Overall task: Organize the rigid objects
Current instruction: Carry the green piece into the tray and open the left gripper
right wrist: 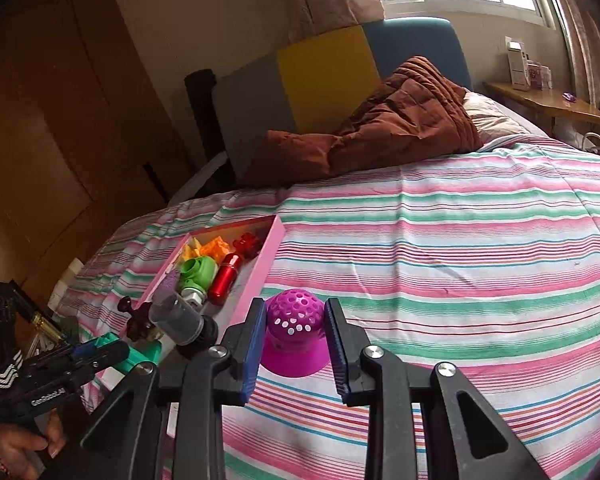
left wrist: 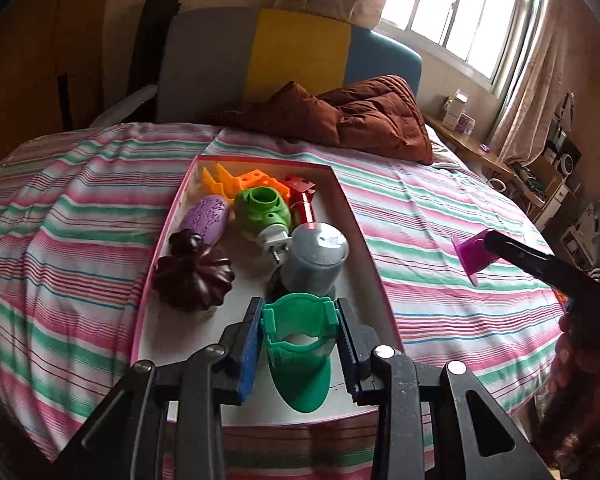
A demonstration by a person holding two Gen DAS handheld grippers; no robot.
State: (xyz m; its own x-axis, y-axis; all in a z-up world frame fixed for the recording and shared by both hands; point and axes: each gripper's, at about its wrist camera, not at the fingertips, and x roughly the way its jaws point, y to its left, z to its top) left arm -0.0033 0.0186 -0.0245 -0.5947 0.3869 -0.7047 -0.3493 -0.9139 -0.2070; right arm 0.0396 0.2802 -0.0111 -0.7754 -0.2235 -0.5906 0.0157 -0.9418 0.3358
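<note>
The landmark here is the pink-rimmed box (left wrist: 260,276) lying on the striped bedspread (left wrist: 440,240).

The left tongs (left wrist: 299,322) are pinching a green plastic piece (left wrist: 300,360) over the near end of the box; their blue pads press on its two side tabs, and its rounded lower end hangs below the pads, in front of the box's near rim. From the right wrist camera only a green sliver of that piece shows, the rest hidden behind the black tong body and the person's hand (right wrist: 16,448) in the lower left corner.

The right tongs (right wrist: 296,322) are pinching a magenta perforated dome with a flared base (right wrist: 296,332), held over the bedspread just to the right of the box. In the left wrist view that same part is half covered by the tong finger, and only its translucent flange shows clearly.

Inside the box, from near to far: a grey cylinder (left wrist: 314,260), whose dark base is mostly hidden behind the green piece, a dark brown ribbed part (left wrist: 192,276), a lilac oval (left wrist: 204,216), a lime green hollow part (left wrist: 262,210), a red metallic cylinder (left wrist: 302,204) and orange pieces (left wrist: 240,182) at the far end. The orange pieces overlap, so I cannot tell how many there are.

Beyond the box lies a brown quilted cover (left wrist: 360,116) against the headboard.
</note>
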